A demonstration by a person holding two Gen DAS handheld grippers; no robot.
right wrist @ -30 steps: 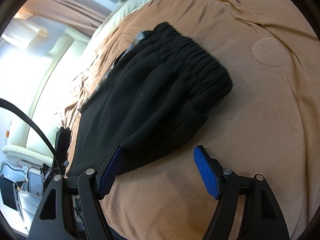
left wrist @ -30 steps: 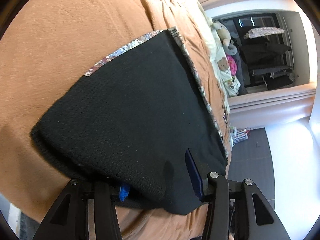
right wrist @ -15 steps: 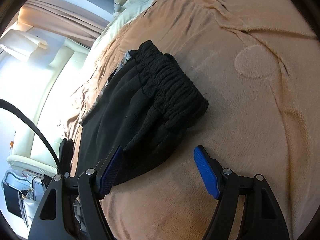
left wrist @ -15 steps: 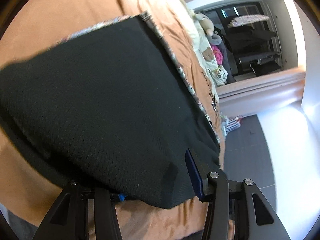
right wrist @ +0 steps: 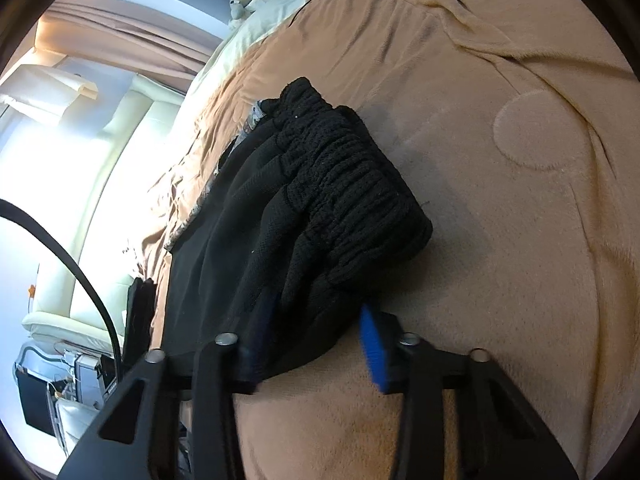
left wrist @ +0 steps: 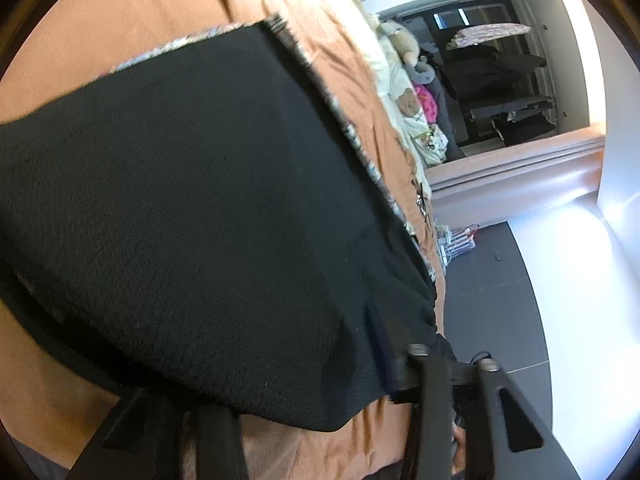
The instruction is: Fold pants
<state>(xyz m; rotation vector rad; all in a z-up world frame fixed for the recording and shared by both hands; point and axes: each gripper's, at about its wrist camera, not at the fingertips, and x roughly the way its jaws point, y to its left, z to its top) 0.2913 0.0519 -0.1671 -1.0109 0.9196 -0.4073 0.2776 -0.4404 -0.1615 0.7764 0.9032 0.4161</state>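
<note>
left gripper [left wrist: 280, 364]: your jaws have just been closing. Black fabric drapes over both fingers and hides the left pad. The right pad is dark blue, pressed into the cloth edge. Reads as clamped on the pants hem end.
pants [left wrist: 180, 208]: black knit, filling most of your left wrist view. They lie on the orange blanket [left wrist: 120, 12]. A patterned trim strip [left wrist: 352, 136] runs along the far edge.
left background: stuffed toys [left wrist: 408, 80] sit at the head of the bed. Past them there's a dark shelving unit [left wrist: 496, 80] and grey floor [left wrist: 492, 280].
right gripper [right wrist: 316, 336]: your jaws have just been closing too. The bunched near corner of the pants [right wrist: 320, 216] sits between the pads. The right pad is bright blue and touches the cloth. The left pad is buried in a fold. Grasping the fabric just below the waistband.
waistband [right wrist: 352, 168]: ribbed elastic, gathered into a thick ridge that rises above the blanket [right wrist: 520, 240].
blanket detail: a round embossed patch [right wrist: 536, 128] lies right of the waistband, apart from it.
right-view edge: a black cable [right wrist: 72, 264] arcs across the left side. A cream sofa [right wrist: 112, 184] sits beyond the bed. Light is blown out there, so detail is unreadable.
</note>
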